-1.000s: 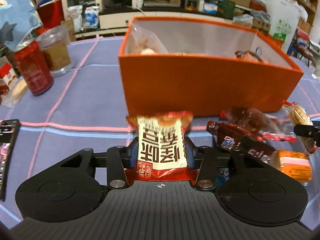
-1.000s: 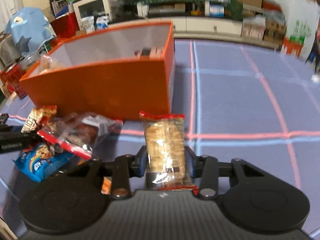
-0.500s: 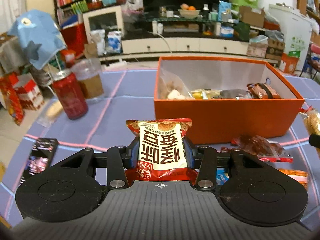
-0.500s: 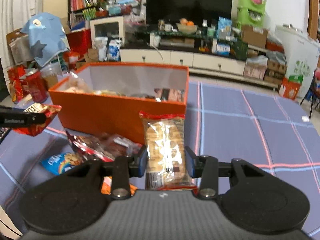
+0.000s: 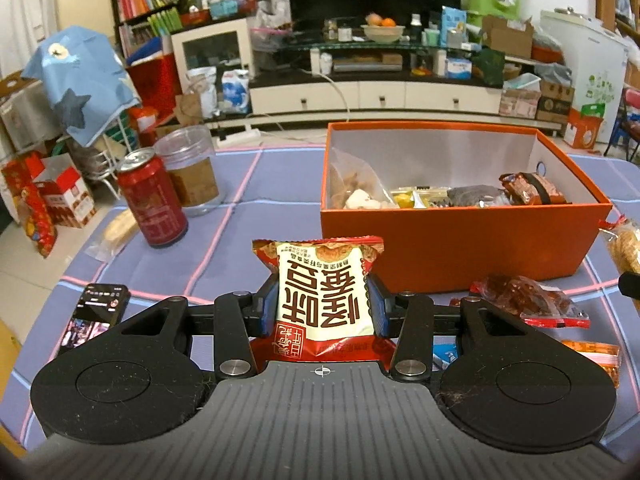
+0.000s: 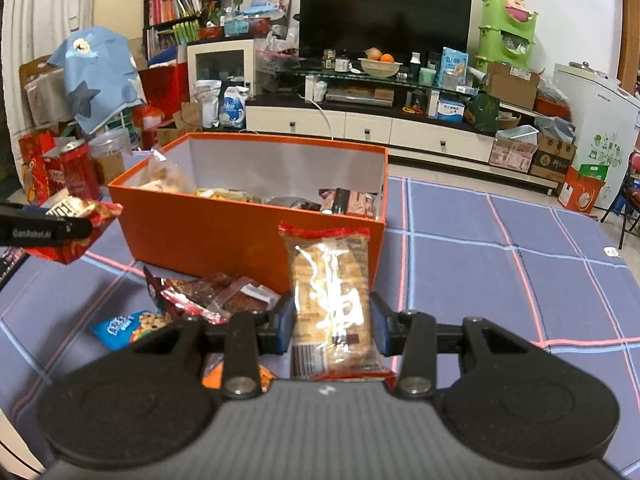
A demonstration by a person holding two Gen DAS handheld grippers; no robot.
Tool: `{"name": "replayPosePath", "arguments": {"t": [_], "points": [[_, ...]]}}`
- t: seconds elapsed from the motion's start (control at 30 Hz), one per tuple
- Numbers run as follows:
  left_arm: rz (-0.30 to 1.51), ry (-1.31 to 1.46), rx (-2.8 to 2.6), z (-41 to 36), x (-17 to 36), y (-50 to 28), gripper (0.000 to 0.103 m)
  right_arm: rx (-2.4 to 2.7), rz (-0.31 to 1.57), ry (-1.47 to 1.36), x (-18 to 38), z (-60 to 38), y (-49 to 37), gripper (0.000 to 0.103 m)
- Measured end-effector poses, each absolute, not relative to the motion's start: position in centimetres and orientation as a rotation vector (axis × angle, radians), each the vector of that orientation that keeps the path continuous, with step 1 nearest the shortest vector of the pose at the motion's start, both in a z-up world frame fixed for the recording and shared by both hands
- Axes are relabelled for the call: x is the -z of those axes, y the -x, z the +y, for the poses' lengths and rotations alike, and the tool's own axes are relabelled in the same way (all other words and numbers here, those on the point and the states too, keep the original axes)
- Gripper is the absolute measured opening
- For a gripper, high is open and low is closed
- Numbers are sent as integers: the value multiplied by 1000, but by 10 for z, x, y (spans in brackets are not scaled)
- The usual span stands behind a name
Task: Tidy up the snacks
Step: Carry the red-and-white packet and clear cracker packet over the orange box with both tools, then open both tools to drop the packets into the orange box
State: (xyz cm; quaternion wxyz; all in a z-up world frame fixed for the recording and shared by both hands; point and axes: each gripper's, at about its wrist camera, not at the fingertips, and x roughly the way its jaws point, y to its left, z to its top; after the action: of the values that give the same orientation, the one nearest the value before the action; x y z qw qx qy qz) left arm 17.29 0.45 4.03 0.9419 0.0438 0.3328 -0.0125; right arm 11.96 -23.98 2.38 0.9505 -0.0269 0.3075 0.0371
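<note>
My left gripper [image 5: 322,306] is shut on a red and white snack packet [image 5: 322,292], held upright above the table in front of the orange box [image 5: 460,248]. My right gripper [image 6: 331,322] is shut on a clear cracker packet [image 6: 330,292], held near the box's right front corner [image 6: 248,236]. The box holds several snacks. In the right wrist view, the left gripper [image 6: 60,226] with its red packet shows at the far left. Loose on the table lie a red-edged clear packet [image 5: 528,300], a blue cookie packet [image 6: 128,326] and an orange packet [image 5: 592,354].
A red can [image 5: 152,200], a clear jar [image 5: 188,168] and a small wrapped snack [image 5: 114,232] stand left of the box. A phone [image 5: 96,314] lies at the near left edge. The blue checked tablecloth [image 6: 500,272] stretches to the right of the box.
Both grippers rose and tilted up with their packets over the first half second, so the box's inside came into view. Little has moved since then.
</note>
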Motion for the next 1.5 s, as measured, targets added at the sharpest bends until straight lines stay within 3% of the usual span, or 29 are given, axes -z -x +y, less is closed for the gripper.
{"name": "replayPosePath", "arguments": {"t": [0.67, 1.23, 1.33, 1.37, 1.4, 1.47, 1.5], "points": [[552, 46, 126, 17, -99, -155, 4, -105, 544, 5, -53, -249, -111, 45], [576, 7, 127, -25, -88, -277, 4, -153, 532, -83, -77, -237, -226, 45], [612, 23, 133, -24, -80, -295, 9, -145, 558, -65, -71, -231, -251, 56], [605, 22, 137, -23, -82, -291, 16, -141, 567, -68, -70, -231, -255, 61], [579, 17, 147, -21, -85, -280, 35, -141, 569, -74, -70, -233, -254, 61], [553, 10, 155, -17, -89, -257, 55, -161, 560, -70, -74, -240, -235, 66], [556, 12, 167, -14, -89, -245, 54, -167, 554, -69, -75, -244, -223, 66]]}}
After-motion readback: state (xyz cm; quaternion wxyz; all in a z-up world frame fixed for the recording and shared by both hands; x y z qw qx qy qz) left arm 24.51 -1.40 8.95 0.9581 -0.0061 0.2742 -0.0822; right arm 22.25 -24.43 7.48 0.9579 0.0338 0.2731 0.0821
